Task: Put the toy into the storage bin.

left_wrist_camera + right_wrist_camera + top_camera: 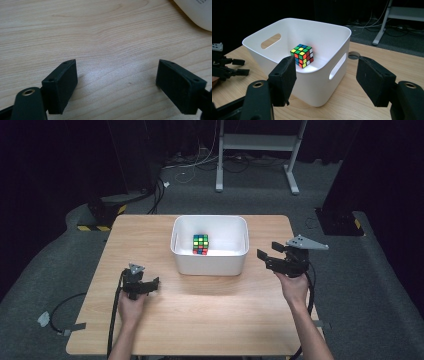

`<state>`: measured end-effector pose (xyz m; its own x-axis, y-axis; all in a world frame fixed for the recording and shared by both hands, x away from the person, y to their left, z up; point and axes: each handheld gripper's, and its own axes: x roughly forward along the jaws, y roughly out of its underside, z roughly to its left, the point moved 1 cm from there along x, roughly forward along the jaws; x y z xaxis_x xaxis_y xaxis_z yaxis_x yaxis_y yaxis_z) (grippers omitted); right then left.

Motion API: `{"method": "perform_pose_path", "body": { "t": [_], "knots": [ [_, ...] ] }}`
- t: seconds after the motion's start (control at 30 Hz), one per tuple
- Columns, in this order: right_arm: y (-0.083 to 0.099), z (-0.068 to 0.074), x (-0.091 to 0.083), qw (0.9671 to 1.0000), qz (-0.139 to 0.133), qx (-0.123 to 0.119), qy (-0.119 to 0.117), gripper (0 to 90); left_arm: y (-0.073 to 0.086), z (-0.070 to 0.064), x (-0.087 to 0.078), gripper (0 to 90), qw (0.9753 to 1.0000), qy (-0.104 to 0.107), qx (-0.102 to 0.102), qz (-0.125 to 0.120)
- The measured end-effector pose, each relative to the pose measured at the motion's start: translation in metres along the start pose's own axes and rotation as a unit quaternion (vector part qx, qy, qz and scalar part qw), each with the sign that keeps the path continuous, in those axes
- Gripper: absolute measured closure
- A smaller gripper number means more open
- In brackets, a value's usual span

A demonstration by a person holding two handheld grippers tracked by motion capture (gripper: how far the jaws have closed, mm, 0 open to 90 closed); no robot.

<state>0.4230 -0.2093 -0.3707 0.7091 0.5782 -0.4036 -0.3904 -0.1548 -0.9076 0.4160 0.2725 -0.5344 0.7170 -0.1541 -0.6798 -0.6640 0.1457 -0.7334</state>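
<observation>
Rubik's cube resting inside white plastic bin at table centre. Left gripper low at bin's 8 o'clock, right gripper raised at 3 o'clock; both wide open, empty, forearms reaching forward.

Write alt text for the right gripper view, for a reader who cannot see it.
A scrambled puzzle cube sits inside a white bin with cut-out handles, on a wooden table. The right tongs are open in the foreground, their black jaws apart in front of the bin's near corner and holding nothing. The left tongs show at the left edge.
</observation>
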Motion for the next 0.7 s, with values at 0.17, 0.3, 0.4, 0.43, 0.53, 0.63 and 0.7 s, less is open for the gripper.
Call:
{"method": "perform_pose_path", "body": {
  "t": [0.17, 0.3, 0.4, 0.43, 0.53, 0.63, 0.7],
  "knots": [
    [0.004, 0.000, -0.004, 1.0000, -0.001, 0.000, 0.000, 32.4, 0.000, 0.000, 0.000, 17.7, 1.0000, 0.000, 0.000, 0.000],
    [0.008, 0.000, -0.006, 1.0000, -0.002, 0.001, -0.001, 32.0, 0.000, 0.000, 0.000, 17.7, 1.0000, 0.000, 0.000, 0.000],
    [0.010, 0.000, -0.007, 1.0000, -0.002, 0.001, 0.000, 31.7, 0.000, 0.000, 0.000, 17.7, 1.0000, 0.000, 0.000, 0.000],
    [0.011, 0.000, -0.007, 1.0000, -0.002, 0.002, 0.000, 31.7, 0.000, 0.000, 0.000, 17.7, 1.0000, 0.000, 0.000, 0.000],
    [0.015, 0.001, -0.008, 1.0000, -0.004, 0.002, -0.002, 31.4, 0.000, 0.000, 0.000, 17.7, 1.0000, -0.001, 0.000, 0.001],
    [0.017, 0.001, -0.009, 1.0000, -0.005, 0.000, -0.001, 31.2, 0.000, 0.000, 0.000, 17.7, 1.0000, -0.001, 0.000, 0.001],
    [0.019, 0.002, -0.009, 1.0000, -0.005, -0.001, -0.001, 31.1, 0.000, 0.000, 0.000, 17.7, 1.0000, -0.001, 0.000, 0.001]
  ]
}}
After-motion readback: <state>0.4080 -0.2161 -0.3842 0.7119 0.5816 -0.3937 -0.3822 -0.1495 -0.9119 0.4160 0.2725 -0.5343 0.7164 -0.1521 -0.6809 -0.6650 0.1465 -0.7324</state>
